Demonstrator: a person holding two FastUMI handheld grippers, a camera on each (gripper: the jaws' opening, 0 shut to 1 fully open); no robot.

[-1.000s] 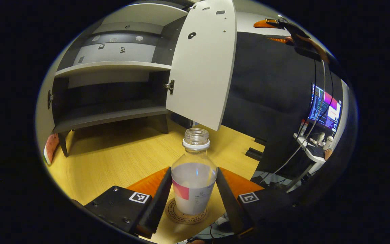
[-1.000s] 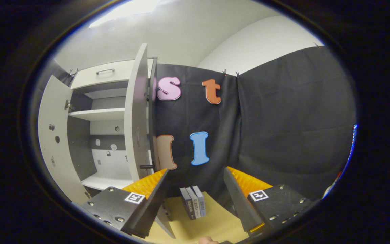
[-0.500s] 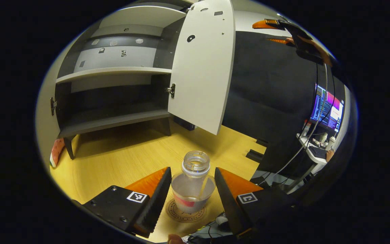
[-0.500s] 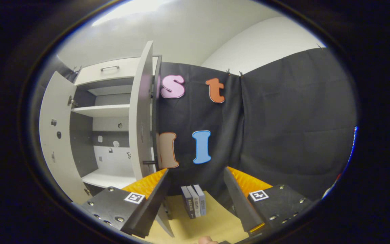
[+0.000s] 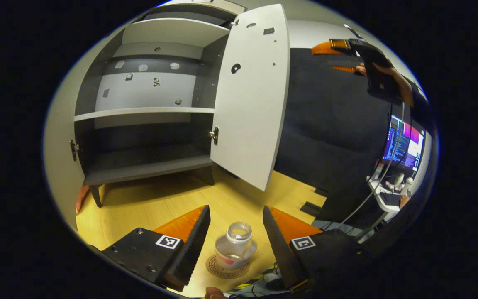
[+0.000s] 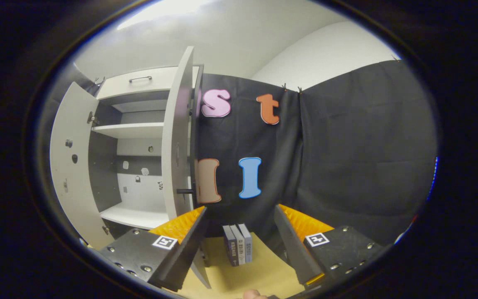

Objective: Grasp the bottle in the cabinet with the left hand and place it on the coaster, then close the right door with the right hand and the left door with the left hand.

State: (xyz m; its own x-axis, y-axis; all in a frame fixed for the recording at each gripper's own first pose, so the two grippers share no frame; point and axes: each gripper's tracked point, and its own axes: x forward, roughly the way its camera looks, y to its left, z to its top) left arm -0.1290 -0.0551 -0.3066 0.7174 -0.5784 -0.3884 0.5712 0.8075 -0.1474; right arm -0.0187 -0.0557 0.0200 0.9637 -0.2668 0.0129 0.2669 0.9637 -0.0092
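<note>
Uncapped bottle upright on coaster, below wide-spread left gripper, untouched. Right gripper wide, empty, facing cabinet's open right door.

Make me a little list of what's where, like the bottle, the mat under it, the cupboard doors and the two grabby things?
bottle: upright on the coaster, no cap
coaster: round, on the wooden table
left tool: open, above the bottle, not touching it
right tool: open, holding nothing, facing the cabinet
right door: open
left door: open
cabinet shelves: nothing standing on them
books: three, upright by the black cloth
</note>
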